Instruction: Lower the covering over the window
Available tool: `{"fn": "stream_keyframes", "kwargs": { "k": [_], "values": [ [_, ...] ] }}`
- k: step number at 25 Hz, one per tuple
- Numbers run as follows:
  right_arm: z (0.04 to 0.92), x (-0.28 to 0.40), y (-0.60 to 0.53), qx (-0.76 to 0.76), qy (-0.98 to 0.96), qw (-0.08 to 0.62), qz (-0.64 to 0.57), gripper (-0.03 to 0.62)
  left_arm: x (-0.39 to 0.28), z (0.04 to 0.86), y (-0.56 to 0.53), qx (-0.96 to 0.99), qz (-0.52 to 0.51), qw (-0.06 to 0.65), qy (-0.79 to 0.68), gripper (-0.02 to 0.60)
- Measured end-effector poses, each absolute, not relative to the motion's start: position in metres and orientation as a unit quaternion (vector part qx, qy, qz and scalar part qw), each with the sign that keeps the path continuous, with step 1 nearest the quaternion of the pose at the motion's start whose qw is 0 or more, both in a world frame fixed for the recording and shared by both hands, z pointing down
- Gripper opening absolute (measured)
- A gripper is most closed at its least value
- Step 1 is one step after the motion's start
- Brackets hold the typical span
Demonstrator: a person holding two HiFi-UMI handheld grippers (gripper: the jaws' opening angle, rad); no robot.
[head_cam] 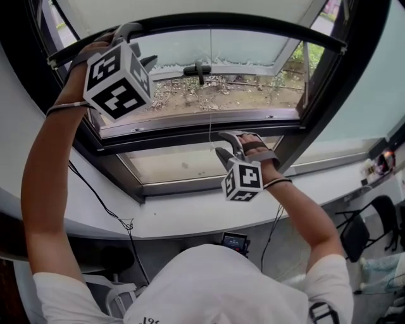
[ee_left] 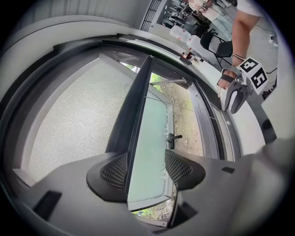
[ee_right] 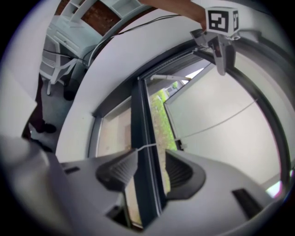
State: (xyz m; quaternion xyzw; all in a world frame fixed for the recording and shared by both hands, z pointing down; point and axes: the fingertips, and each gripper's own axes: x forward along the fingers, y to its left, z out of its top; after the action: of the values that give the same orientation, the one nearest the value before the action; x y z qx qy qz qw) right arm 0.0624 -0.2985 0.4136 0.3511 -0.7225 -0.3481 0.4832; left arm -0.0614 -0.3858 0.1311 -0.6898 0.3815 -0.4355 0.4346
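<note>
The blind's dark bottom rail [head_cam: 221,19] curves across the top of the window, with pale mesh fabric [ee_left: 78,106] above it. My left gripper [head_cam: 139,44] is raised to the rail's left end. In the left gripper view the rail [ee_left: 138,106] runs between the parted jaws, close to the left pad, and the left gripper [ee_left: 145,171] stands open. A thin white pull cord [head_cam: 211,95] hangs down the middle of the window. My right gripper [head_cam: 226,144] is at the cord's lower end. Its jaws [ee_right: 147,170] are open, and the cord [ee_right: 216,120] brushes the left pad's tip.
The tilted window sash has a black handle [head_cam: 199,68], with gravel and plants outside. A white sill [head_cam: 190,215] runs below the frame. A black cable [head_cam: 101,202] hangs at the left. Dark chairs [head_cam: 364,231] stand at the right, and a small device [head_cam: 234,240] sits under the sill.
</note>
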Motion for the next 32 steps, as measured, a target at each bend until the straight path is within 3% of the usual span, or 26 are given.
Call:
{"fn": "stream_keyframes", "kwargs": {
  "k": [13,32],
  "values": [
    [0.271,0.115,-0.329,0.446,-0.653,0.444,-0.422,0.183,-0.061,0.145,-0.382,-0.692,-0.445,0.425,0.378,0.255],
    [0.214,0.152,-0.362,0.522,-0.590,0.435,-0.436,0.183,-0.060,0.212,-0.373,-0.707,-0.482,0.384,0.347,0.255]
  ]
}}
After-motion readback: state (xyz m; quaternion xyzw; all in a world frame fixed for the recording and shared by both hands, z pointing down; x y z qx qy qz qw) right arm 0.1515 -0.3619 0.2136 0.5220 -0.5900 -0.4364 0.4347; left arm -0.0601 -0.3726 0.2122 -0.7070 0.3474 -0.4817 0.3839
